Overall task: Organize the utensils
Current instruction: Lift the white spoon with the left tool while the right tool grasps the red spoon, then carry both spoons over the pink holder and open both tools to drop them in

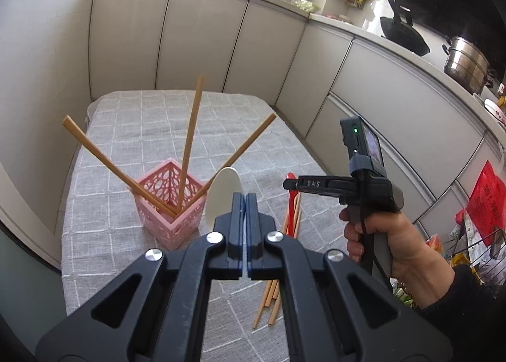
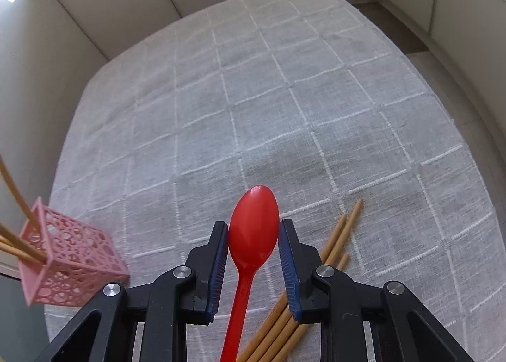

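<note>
Up close, the left gripper (image 1: 245,203) has its two blue-padded fingers pressed together on a white spoon (image 1: 224,194), whose pale oval bowl stands up just to the left of the fingertips. Ahead of these fingers and to their left stands a pink lattice holder (image 1: 169,205) on the grey checked tablecloth (image 1: 151,127). Three wooden chopsticks (image 1: 189,146) lean out of the holder, fanned apart: one tilts far left, one stands nearly upright, one slants right, passing behind the white spoon.

To the right of the left gripper, the person's right hand (image 1: 379,241) grips the handle of the right gripper (image 2: 253,238), which points down at the cloth. In the right wrist view, its fingers are parted wide, and the bowl of a red spoon (image 2: 253,232) lies between the blue pads (image 2: 218,264), face up. Whether the pads touch the bowl's edges or only flank it, I cannot tell. The red handle runs back under the gripper body toward the camera.

Just to the right of the red spoon, partly beneath the right-hand finger, a bundle of loose chopsticks (image 2: 338,235) lies flat on the cloth, tips pointing away and to the right. The pink holder sits off to the left of these fingers, at the edge of the view.
</note>
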Demonstrator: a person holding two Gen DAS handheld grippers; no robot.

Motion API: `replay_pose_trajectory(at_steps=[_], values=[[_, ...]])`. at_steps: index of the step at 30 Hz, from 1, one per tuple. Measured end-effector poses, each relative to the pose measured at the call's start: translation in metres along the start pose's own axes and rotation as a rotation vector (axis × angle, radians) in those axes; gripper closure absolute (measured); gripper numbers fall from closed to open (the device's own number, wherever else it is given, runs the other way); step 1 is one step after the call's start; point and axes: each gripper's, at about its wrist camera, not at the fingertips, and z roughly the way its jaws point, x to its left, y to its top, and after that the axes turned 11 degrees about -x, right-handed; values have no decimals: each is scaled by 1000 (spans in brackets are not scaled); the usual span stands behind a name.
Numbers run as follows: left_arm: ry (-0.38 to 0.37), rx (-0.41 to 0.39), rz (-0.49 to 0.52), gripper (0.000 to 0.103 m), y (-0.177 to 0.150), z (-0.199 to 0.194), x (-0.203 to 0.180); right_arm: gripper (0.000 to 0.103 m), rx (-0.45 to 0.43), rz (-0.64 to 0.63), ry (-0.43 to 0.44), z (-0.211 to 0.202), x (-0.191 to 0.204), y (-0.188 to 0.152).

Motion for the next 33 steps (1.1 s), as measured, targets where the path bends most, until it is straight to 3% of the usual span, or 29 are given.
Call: replay_pose_trajectory(at_steps=[10,18,24,33], values=[[18,-249,-98,102,30,-37,19,74,-173,27,147,-78,32,11],[26,-385,-125,102,46,-2,20,74,-227,51,203,-94,37,20],[46,-403,-74,102,40,34,26,74,-237,64,217,-89,27,22],[89,-348,-66,102,18,59,43,74,-234,82,211,-87,11,27]])
